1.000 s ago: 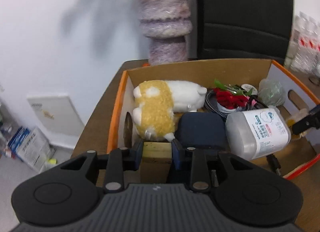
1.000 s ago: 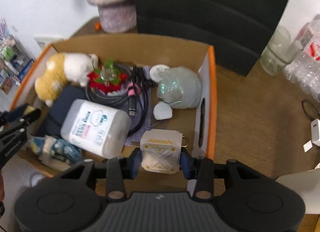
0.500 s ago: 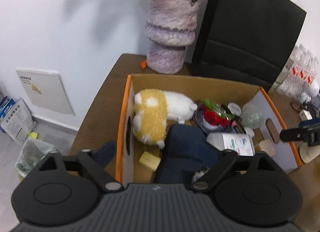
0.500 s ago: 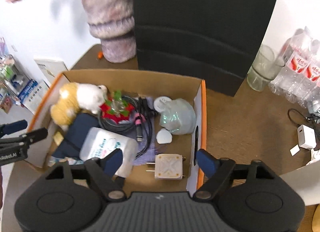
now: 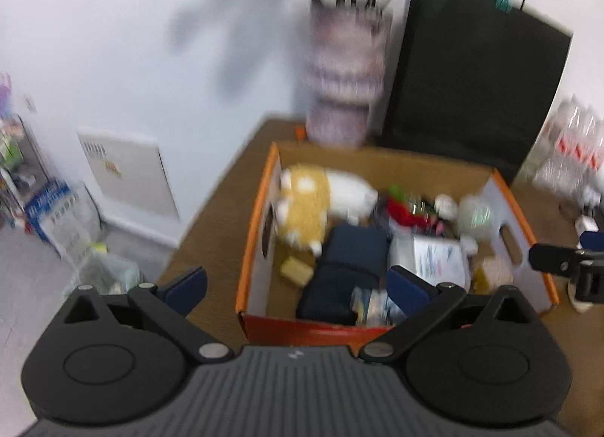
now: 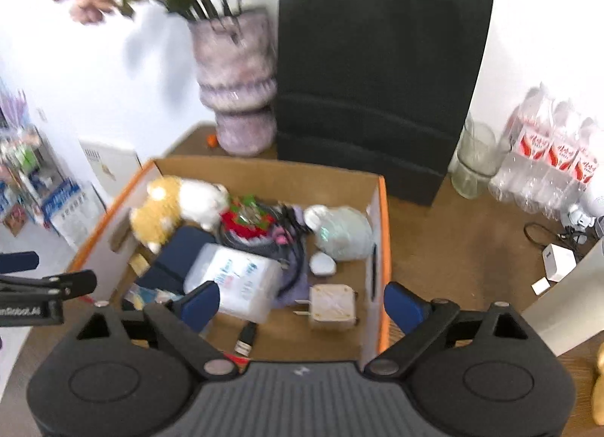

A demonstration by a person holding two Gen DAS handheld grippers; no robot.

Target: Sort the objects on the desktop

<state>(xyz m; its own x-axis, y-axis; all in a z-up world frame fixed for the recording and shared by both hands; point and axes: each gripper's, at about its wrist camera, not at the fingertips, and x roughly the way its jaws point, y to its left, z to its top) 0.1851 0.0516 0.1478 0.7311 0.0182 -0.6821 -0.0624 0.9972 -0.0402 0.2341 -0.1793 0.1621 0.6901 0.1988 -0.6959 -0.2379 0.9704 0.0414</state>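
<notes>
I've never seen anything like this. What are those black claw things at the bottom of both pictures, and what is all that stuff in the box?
Those are two handheld grippers, each held in one of a person's hands, each with a camera looking along its fingers. One picture comes from the left gripper, the other from the right gripper. Both are open and hold nothing. Below them, on a brown table, sits a cardboard box holding a plush toy, a white plug adapter, a plastic jar, a dark pouch and cables. Behind stand a vase and a black bag.
</notes>
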